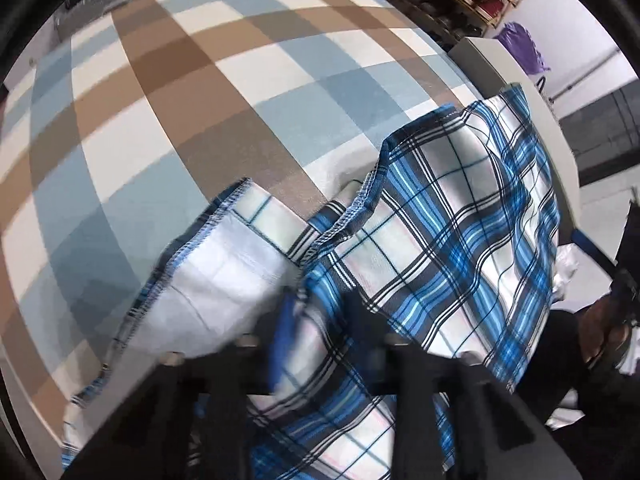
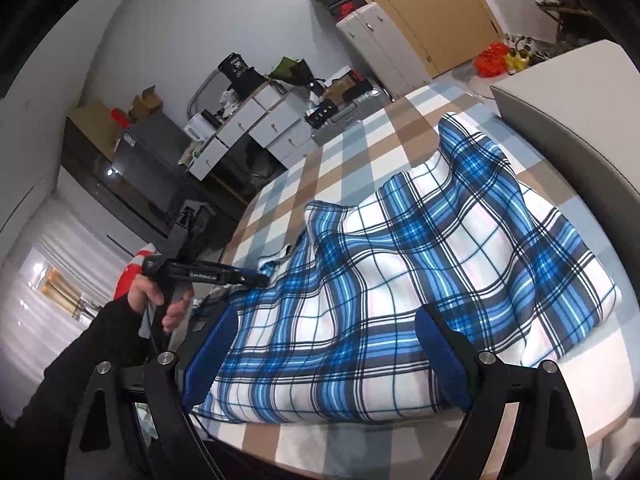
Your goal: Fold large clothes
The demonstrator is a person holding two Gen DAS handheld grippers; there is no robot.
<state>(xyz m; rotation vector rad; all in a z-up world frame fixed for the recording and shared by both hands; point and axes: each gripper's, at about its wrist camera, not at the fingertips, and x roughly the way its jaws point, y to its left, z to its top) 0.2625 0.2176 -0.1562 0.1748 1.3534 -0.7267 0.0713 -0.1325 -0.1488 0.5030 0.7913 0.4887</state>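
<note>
A large blue-and-white plaid garment (image 2: pixel 400 264) lies rumpled on a bed with a brown, blue and white checked cover (image 2: pixel 352 136). In the left wrist view the plaid garment (image 1: pixel 460 208) bunches up between my left gripper's (image 1: pixel 320 312) dark fingers, which are shut on a fold near its stitched hem (image 1: pixel 224 216). The right wrist view shows that left gripper (image 2: pixel 260 280) held in a hand in a black sleeve, its tip at the garment's left edge. My right gripper (image 2: pixel 324 348) stands open, its blue pads (image 2: pixel 212 352) wide apart over the near part of the cloth.
A white box-like cabinet (image 2: pixel 568 120) borders the bed on the right. Beyond the far edge stand white drawers (image 2: pixel 260 120) piled with clutter, a suitcase (image 2: pixel 352 108) and a wooden door (image 2: pixel 440 8). Bare checked cover (image 1: pixel 160 120) stretches left of the garment.
</note>
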